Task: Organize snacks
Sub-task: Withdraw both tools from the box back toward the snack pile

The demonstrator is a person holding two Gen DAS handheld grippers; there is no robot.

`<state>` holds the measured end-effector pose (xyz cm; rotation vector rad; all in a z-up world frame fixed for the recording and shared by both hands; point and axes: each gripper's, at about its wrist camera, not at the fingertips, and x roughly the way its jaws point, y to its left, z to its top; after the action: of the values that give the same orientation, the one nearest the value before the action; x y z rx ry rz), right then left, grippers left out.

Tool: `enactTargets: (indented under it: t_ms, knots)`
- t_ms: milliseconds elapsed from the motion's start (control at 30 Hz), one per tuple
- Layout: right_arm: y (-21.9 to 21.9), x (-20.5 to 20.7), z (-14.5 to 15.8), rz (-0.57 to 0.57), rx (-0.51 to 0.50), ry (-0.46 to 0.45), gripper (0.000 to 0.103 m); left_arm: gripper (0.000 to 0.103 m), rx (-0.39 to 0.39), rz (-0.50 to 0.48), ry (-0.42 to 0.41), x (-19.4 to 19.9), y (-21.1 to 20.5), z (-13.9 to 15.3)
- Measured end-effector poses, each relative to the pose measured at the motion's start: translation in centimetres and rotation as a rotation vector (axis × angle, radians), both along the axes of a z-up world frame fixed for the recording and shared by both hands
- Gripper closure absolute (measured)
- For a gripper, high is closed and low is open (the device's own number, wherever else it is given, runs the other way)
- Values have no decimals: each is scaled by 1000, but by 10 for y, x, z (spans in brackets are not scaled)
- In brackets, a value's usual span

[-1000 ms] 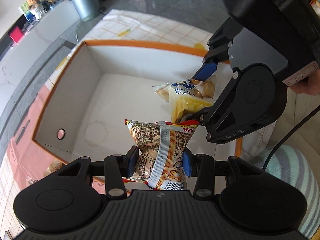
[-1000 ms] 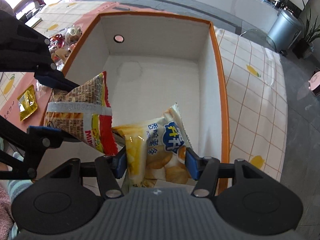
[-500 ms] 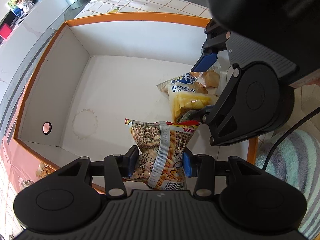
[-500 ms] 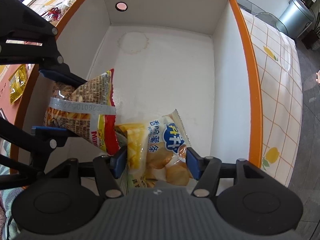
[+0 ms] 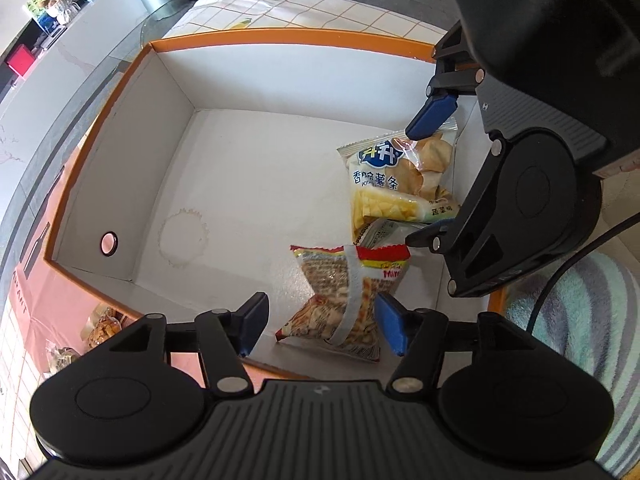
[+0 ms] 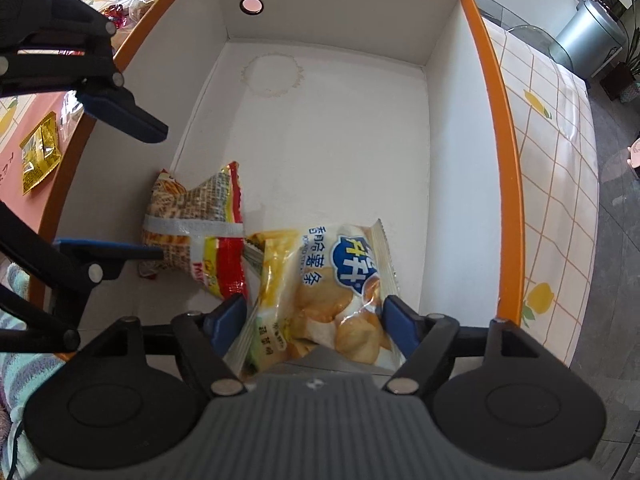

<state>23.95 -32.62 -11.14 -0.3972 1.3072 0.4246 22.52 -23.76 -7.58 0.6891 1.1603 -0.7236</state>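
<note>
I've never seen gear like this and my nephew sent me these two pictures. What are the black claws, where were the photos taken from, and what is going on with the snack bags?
There is no robot here: a person holds a two-finger gripper in each hand, and each carries a wide-angle camera looking along its fingers. One picture is from the left gripper, the other from the right gripper; each also shows the other tool from the side.

Both point down into a white cardboard box with an orange rim, standing on a checked tablecloth. Two bags lie on its floor: a red-and-yellow snack bag and a yellow potato-chip bag with a blue logo. Each bag sits between a gripper's blue pads, but the jaws are opening and do not clamp it. More snacks lie outside the box.
</note>
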Motion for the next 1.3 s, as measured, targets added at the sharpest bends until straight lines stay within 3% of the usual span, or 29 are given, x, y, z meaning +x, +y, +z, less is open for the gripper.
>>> enactTargets:
  t_ms: [433,900,1067,1300]
  knots:
    - [2,-25,44,-73,-11,-90,25,31,-69,28,-118,-39,21,52]
    - [38,-82,103,-150,39,-236,24,31,-222,190,-272,-108,85,107]
    - [58,-107,110,-193,104,-297,24,31,-264,290,-305,-126,119,118]
    - [95,-145,118,-235,247,-437,20,31,-415,499,-303,-149,186,121]
